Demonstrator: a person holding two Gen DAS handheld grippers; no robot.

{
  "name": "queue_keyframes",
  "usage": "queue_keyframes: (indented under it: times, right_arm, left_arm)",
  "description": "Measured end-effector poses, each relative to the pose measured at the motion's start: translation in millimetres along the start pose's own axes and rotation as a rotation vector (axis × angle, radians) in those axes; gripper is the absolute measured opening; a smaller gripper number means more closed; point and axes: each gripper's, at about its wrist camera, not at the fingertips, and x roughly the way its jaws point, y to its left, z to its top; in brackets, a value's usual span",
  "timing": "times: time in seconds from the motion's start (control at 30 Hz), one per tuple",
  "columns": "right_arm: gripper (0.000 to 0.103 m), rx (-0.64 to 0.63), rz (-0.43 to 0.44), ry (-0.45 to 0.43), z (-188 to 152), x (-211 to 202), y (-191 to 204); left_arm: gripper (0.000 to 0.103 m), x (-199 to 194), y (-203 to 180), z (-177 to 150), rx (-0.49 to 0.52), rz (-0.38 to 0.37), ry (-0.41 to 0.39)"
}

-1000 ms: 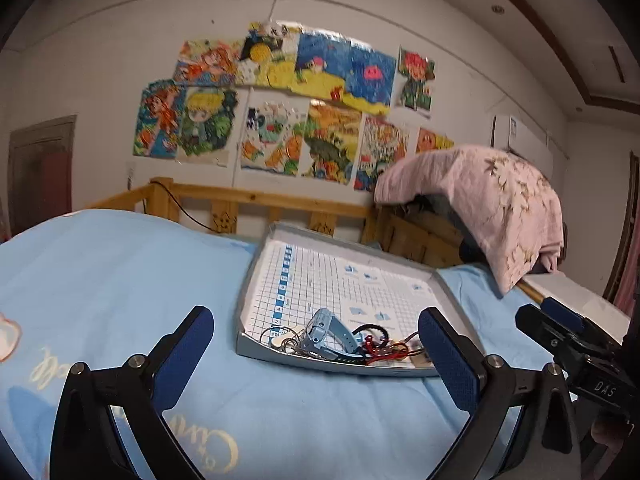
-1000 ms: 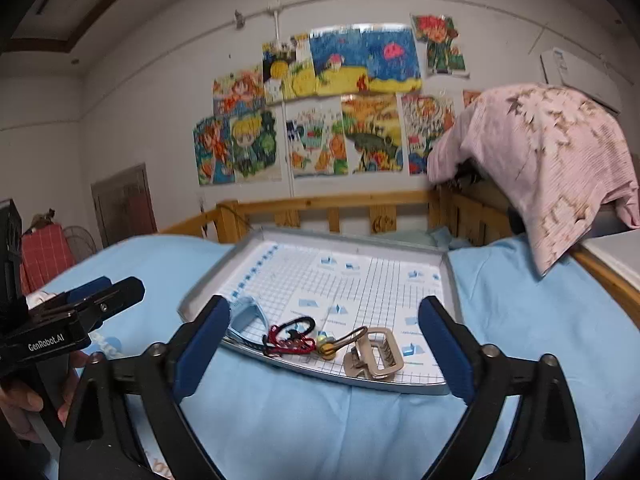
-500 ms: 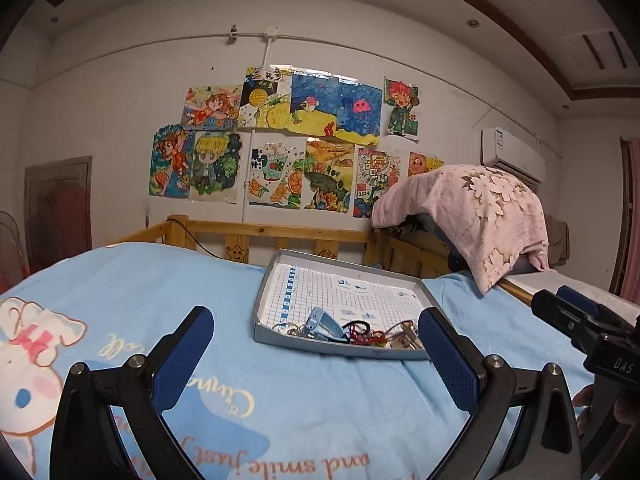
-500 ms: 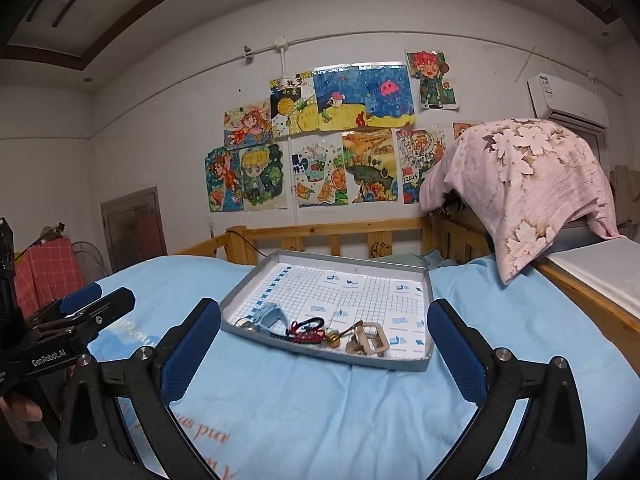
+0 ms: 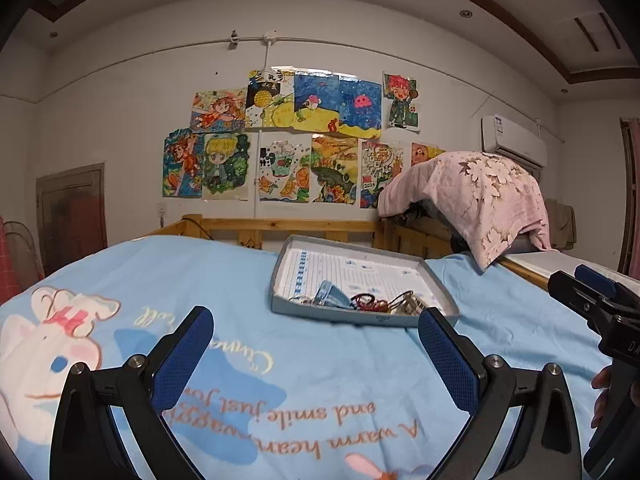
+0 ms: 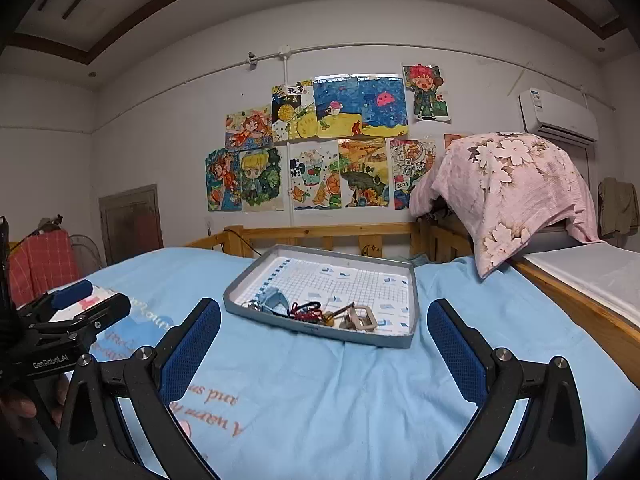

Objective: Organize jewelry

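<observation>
Left tongs (image 5: 316,340) at the bottom of the left view, spread wide, blue pads far apart, nothing between them. Right tongs (image 6: 324,334) at the bottom of the right view, likewise spread wide and holding nothing. Each well short of the tray, above a light blue bedsheet (image 5: 360,364) printed with a cartoon rabbit (image 5: 48,344) at lower left and upside-down orange lettering.

Grey shallow tray (image 6: 414,300) just above centre of the right view, resting on the bed, lined with white grid paper (image 6: 352,280). Jewelry bunched along the tray's near edge: a pale blue strap-like piece (image 6: 274,299) at the left of the bunch, a red and black cord loop (image 6: 306,311) in the middle, a small gold bead (image 6: 329,319) beside it, and a tan buckle-shaped piece (image 6: 360,319) at the right. Pieces touching or overlapping; finer links too small to tell. Same tray (image 5: 280,276) right of centre in the left view, with the blue piece (image 5: 330,296) and red cord (image 5: 368,303) showing over the near rim.

Right tongs (image 5: 592,300) also visible at the right edge of the left view; left tongs (image 6: 76,312) at the left edge of the right view, gripped by a hand (image 6: 20,404).

Behind the bed, a wooden rail (image 6: 320,234), a wall of colourful drawings (image 6: 320,140), and a pink flowered cloth (image 6: 508,184) draped at the right.
</observation>
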Motion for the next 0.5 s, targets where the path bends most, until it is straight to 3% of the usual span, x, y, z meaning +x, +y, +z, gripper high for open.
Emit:
queue_keyframes:
  times: [0.5]
  right_arm:
    - [0.102, 0.007, -0.032, 0.043, -30, 0, -4]
  left_arm:
    - [0.103, -5, -4, -21, 0.037, 0.033, 0.009]
